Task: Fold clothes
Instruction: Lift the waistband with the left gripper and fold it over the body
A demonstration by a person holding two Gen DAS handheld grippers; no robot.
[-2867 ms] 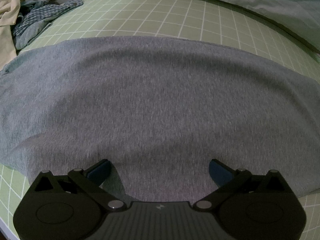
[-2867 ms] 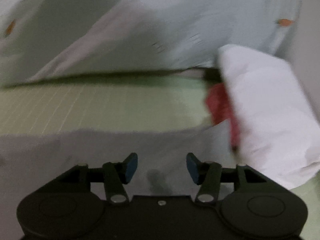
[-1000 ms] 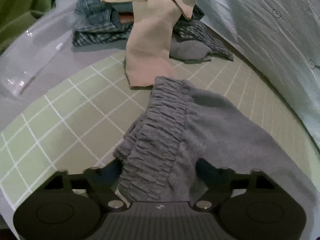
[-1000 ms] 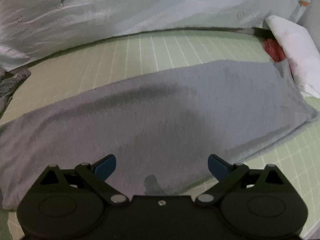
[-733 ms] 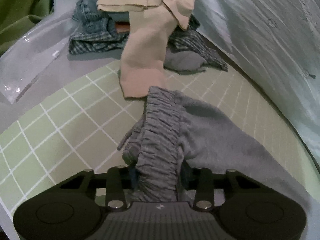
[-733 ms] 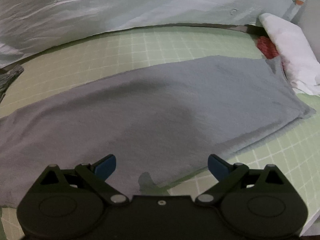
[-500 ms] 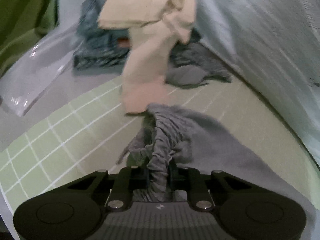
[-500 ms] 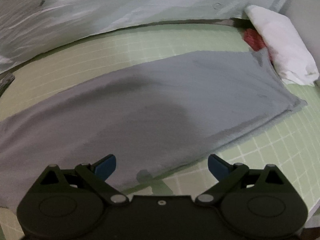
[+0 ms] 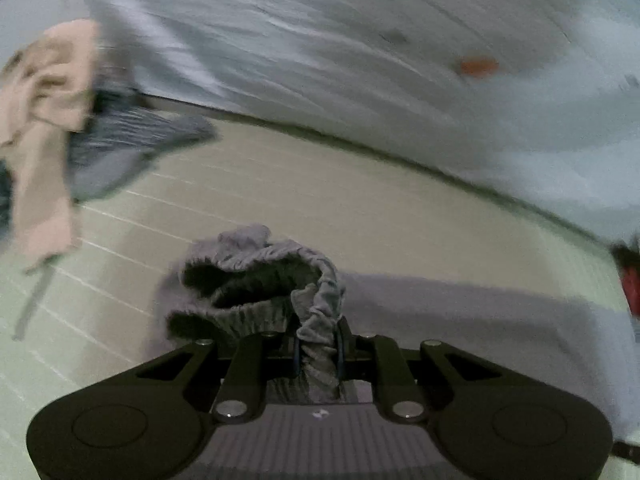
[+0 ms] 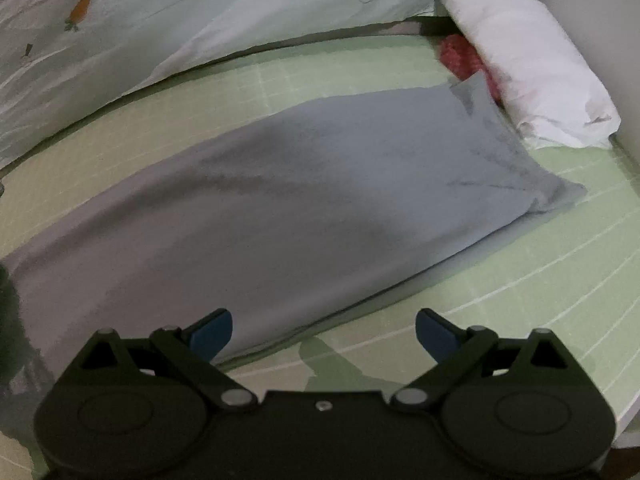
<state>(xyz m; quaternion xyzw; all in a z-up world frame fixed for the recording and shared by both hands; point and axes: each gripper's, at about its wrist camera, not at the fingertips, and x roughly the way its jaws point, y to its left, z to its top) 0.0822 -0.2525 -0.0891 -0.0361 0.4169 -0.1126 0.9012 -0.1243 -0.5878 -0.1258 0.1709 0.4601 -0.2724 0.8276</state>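
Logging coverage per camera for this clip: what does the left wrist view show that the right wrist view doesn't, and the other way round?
Only the left wrist view shows the left gripper shut on the bunched waistband, plus the beige garment and striped cloth piled at far left.

Only the right wrist view shows the right gripper open over the mat near the trousers' near edge, the flat leg end, and the white pillow.

Both show the grey trousers, the green gridded mat, the pale carrot-print sheet and something red at the right.
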